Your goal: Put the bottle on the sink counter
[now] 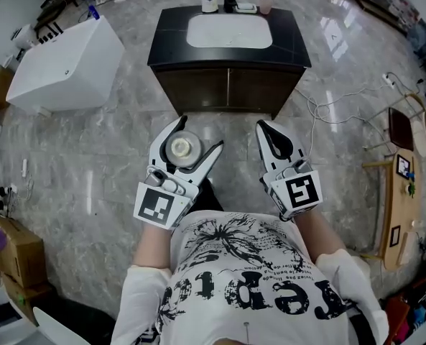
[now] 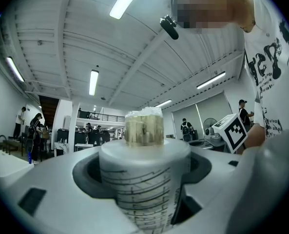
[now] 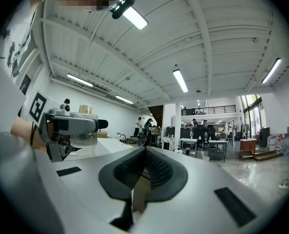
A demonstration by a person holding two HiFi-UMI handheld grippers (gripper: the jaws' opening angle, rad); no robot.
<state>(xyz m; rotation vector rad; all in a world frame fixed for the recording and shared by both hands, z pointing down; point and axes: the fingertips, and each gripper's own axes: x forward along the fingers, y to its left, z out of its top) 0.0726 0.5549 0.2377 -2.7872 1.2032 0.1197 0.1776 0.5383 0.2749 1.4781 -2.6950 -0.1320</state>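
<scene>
The left hand-held gripper (image 1: 198, 135) clasped the upright bottle (image 1: 182, 148); the sink table (image 1: 171, 43) lay upper centre, ahead; the right hand-held gripper (image 1: 264, 126) was closed, empty.

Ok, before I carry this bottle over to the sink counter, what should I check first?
1. Grip: ok, left gripper jaws closed on the bottle body.
2. Upright: ok, the bottle's top faces up.
3. Spare gripper: ok, right gripper jaws together, empty.
4. Landing spot: ok, sink counter is bare left of the basin.
5. Path: ok, floor ahead is open; cables lie off to the right.
</scene>
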